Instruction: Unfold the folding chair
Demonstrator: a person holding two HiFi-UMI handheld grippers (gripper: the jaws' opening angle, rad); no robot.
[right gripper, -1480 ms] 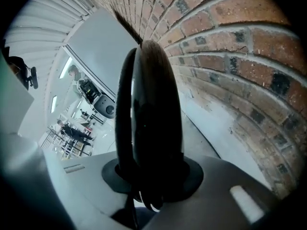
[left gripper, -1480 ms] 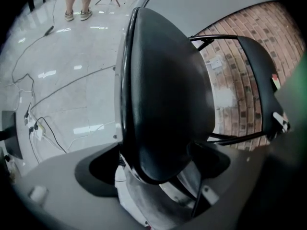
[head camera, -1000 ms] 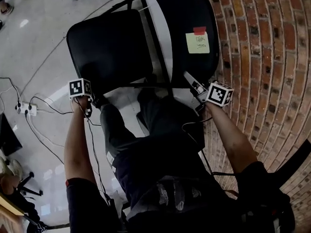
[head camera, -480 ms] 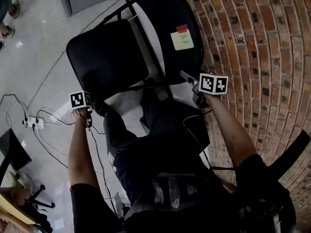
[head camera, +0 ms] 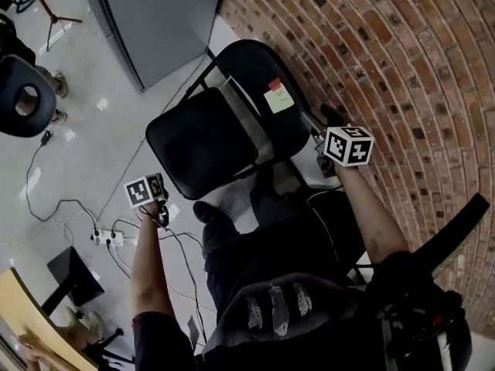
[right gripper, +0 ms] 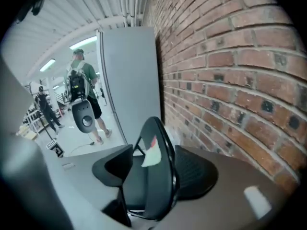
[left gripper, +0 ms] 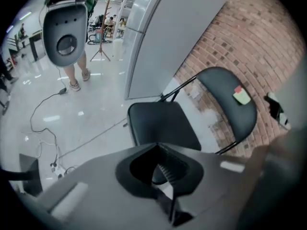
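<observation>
The folding chair [head camera: 207, 141] stands open on the floor [head camera: 85, 122], its seat down and level and its backrest raised with a sticky note [head camera: 278, 97] on it. The brick wall [head camera: 402, 60] is at its 3 o'clock. By the look of it the unfolding is done and nothing remains but to step away. The left claw [left gripper: 160, 174], at the seat's 7 o'clock, has just closed on nothing. The right claw [head camera: 331, 122], at the backrest's 4 o'clock, has just been opening and stands wide, clear of the frame.

Left gripper [left gripper: 160, 172], jaws just closed on nothing, faces the unfolded black folding chair [left gripper: 163, 126]
</observation>
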